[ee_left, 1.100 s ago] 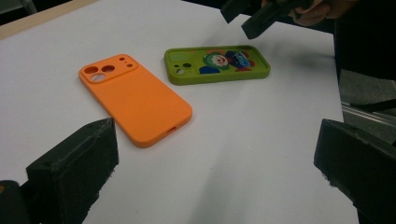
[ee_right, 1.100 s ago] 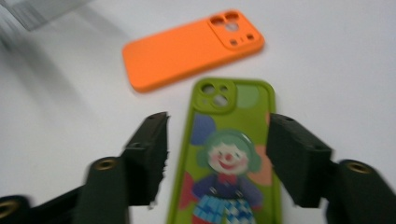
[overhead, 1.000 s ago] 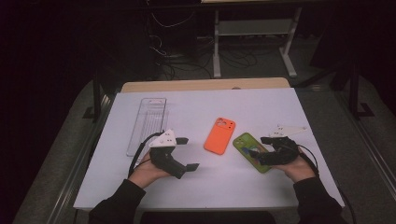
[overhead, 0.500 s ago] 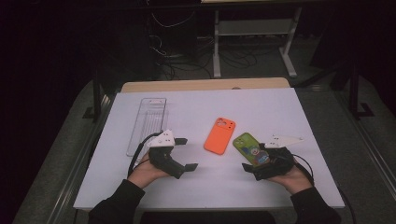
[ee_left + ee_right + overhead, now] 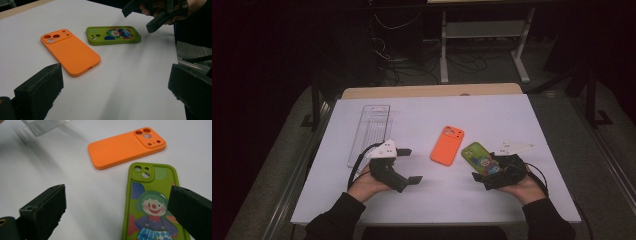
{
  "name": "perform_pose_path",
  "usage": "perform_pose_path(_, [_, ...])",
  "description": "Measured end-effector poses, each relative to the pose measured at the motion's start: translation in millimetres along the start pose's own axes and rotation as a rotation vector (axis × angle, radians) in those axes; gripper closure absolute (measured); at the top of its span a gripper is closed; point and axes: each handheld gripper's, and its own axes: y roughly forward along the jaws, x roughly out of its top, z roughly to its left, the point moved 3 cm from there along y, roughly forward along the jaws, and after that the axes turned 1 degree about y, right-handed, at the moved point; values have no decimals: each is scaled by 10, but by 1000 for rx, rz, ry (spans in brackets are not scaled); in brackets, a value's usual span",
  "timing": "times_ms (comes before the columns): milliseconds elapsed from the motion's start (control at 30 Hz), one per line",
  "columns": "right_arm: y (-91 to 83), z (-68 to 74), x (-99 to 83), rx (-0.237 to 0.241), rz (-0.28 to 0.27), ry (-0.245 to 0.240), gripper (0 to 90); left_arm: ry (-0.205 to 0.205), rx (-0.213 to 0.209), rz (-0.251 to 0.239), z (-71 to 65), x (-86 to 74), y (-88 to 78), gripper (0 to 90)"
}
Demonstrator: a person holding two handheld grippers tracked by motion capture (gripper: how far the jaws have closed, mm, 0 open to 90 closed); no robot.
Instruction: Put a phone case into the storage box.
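We find the green clown-printed phone case (image 5: 478,158) lying flat on the white tabletop (image 5: 512,120), right of centre and towards the near edge. The right gripper (image 5: 484,174) sits at the case's near end; its jaws have just been opening and now stand wide. In the right gripper view one jaw overlaps the case's right edge, the other stands well to its left over bare tabletop, and neither jaw presses on it. The orange silicone phone case (image 5: 447,145) lies flat just left of the green one, apart from it. The left gripper (image 5: 412,165) rests on the near left, jaws wide with nothing between them, pointing towards both cases. A clear plastic tray (image 5: 369,134) lies at the far left.
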Motion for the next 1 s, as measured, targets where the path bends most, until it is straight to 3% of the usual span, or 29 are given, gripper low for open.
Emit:
perform_pose_path(233, [-2, -28, 118, -46, 21, -4, 0, 12, -12, 13, -8, -9, 23, 0])
perform_pose_path(500, [12, -169, 290, -94, 32, 28, 0, -11, -10, -9, 17, 1, 12, 0])
perform_pose_path(633, [66, -226, 310, -114, 71, 32, 0, -9, -8, -3, 14, -1, 14, 0])
perform_pose_path(733, [125, -240, 281, -138, 133, 48, 0, -8, -6, 0, 13, -3, 12, 0])
perform_pose_path(1000, [243, -305, 205, -187, 272, 24, 0, -6, -9, -2, 10, -4, 8, 0])
